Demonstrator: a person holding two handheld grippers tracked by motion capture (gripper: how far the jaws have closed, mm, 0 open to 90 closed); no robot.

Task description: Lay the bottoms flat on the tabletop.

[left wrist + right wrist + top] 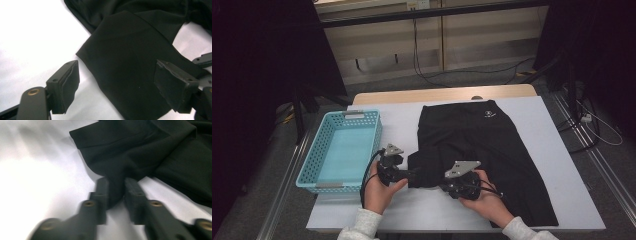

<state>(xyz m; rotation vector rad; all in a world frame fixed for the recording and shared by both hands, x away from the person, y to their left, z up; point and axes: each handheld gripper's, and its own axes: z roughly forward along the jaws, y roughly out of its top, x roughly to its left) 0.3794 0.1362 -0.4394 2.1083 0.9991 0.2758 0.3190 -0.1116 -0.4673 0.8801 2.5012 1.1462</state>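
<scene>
Right gripper point(117, 195), jaws drawn nearly together on a pinched fold at the near edge of the black garment point(140, 152); the cloth fills the narrow gap between the pads, so the grip appears secure, likely to lift or fold that edge. Left gripper point(117, 87), jaws standing wide, pads clear of the cloth; a flat corner flap of the same garment lies between and just beyond them, on the white table cover point(30, 37), seemingly positioned for a second pinch. In the high view both grippers sit side by side at the garment's near left corner, the left gripper point(404, 172) at the flap's outer edge, the right point(443, 184) slightly inward. The garment spreads away across the cover; a turquoise basket point(343, 150) stands beside it to the left, apart from the cloth.
</scene>
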